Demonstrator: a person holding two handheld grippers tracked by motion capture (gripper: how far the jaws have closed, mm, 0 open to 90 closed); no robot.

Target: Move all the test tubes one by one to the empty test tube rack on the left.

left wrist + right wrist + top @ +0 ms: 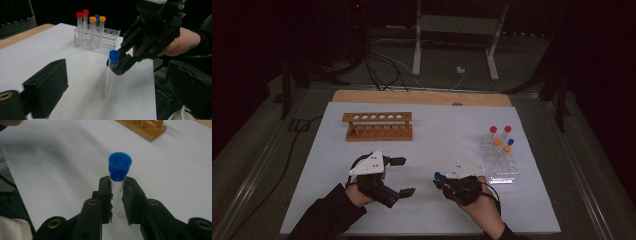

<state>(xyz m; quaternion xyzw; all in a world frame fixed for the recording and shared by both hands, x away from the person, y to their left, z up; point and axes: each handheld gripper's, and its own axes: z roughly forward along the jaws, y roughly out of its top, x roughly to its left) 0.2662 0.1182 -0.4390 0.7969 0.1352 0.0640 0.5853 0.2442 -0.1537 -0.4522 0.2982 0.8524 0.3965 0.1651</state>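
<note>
The right gripper holds a blue-capped tube just under its cap, near the table's front, right of centre. The left gripper, just left of it, stands wide open and empty.

The high view looks forward and down over the whole table. The left gripper view sits low, facing right toward the clear rack. The right gripper view looks close along its jaws leftward at the wooden rack; both gripper views share the tube.
</note>
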